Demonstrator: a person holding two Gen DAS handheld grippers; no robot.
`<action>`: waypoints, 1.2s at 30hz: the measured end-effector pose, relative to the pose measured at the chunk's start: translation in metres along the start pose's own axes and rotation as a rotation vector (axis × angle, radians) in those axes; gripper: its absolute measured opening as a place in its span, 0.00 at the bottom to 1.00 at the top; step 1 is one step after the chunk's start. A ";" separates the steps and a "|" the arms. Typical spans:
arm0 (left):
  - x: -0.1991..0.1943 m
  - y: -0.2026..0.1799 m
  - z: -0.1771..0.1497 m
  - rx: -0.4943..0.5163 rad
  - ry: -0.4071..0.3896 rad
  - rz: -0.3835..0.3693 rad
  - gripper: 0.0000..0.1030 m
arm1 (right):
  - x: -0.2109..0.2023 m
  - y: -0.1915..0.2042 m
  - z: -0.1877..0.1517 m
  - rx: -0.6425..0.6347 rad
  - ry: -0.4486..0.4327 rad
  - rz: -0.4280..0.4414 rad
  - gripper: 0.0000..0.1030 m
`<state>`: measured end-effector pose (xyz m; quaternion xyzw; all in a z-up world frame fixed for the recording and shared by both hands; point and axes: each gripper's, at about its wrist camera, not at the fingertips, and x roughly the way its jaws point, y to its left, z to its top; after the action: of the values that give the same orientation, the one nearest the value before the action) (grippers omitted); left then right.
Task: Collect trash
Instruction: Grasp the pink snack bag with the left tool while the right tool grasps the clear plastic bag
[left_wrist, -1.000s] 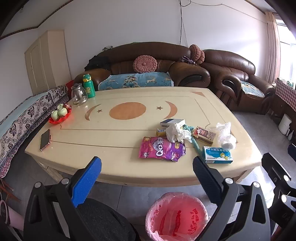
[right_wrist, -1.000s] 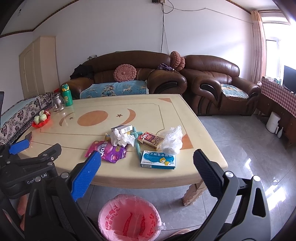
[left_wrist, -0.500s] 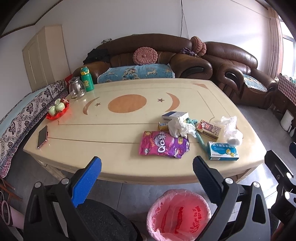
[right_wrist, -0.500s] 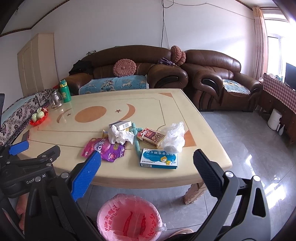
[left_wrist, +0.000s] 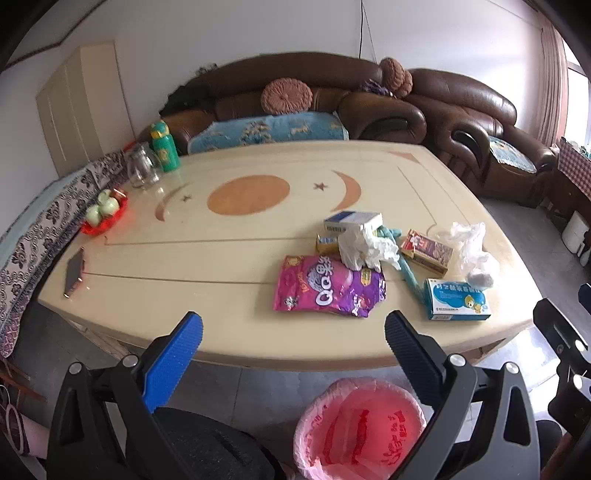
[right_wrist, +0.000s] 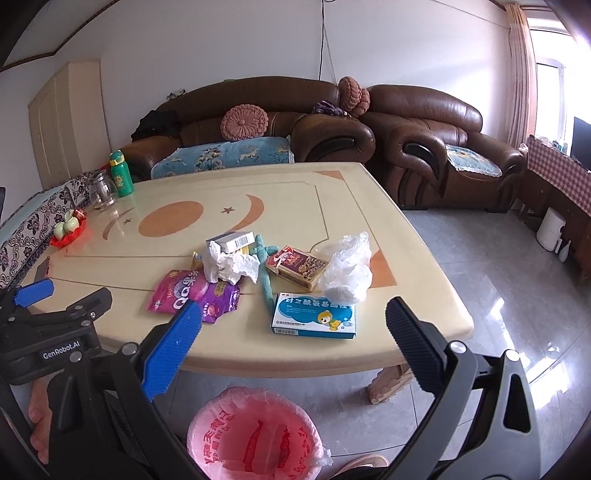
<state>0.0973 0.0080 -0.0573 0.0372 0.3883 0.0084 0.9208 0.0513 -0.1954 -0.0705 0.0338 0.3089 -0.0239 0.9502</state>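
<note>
Trash lies on the near right part of the cream table (left_wrist: 229, 266): a pink-purple snack bag (left_wrist: 328, 290) (right_wrist: 192, 291), crumpled white tissue (left_wrist: 365, 245) (right_wrist: 231, 264), a blue medicine box (left_wrist: 458, 304) (right_wrist: 314, 315), a red-brown box (left_wrist: 426, 253) (right_wrist: 297, 266), a clear plastic bag (left_wrist: 471, 251) (right_wrist: 347, 267) and a white-blue box (left_wrist: 352, 221). A bin with a pink liner (left_wrist: 360, 428) (right_wrist: 255, 435) stands on the floor below the table's front edge. My left gripper (left_wrist: 291, 341) and right gripper (right_wrist: 293, 328) are both open and empty, just short of the table's front edge and above the bin.
A phone (left_wrist: 74, 271) lies at the table's near left. A red tray of green cups (left_wrist: 105, 216), a glass jug (left_wrist: 142, 171) and a green bottle (left_wrist: 164, 147) stand at the far left. Brown sofas (right_wrist: 424, 140) line the back and right.
Both grippers have moved forward and a little higher toward the table, so the trash looks closer. Both stay open. Nothing on the table has moved.
</note>
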 end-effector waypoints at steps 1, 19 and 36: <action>0.004 0.002 0.001 -0.003 0.007 -0.013 0.94 | 0.004 0.000 0.000 -0.002 0.004 -0.002 0.95; 0.099 0.008 0.003 0.124 0.096 -0.182 0.94 | 0.085 -0.025 -0.008 -0.020 0.066 -0.017 0.95; 0.185 0.036 -0.016 -0.387 0.361 -0.648 0.94 | 0.142 -0.040 0.010 -0.089 0.024 -0.127 0.95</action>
<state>0.2156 0.0530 -0.1985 -0.2628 0.5261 -0.2028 0.7830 0.1695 -0.2392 -0.1479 -0.0278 0.3224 -0.0699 0.9436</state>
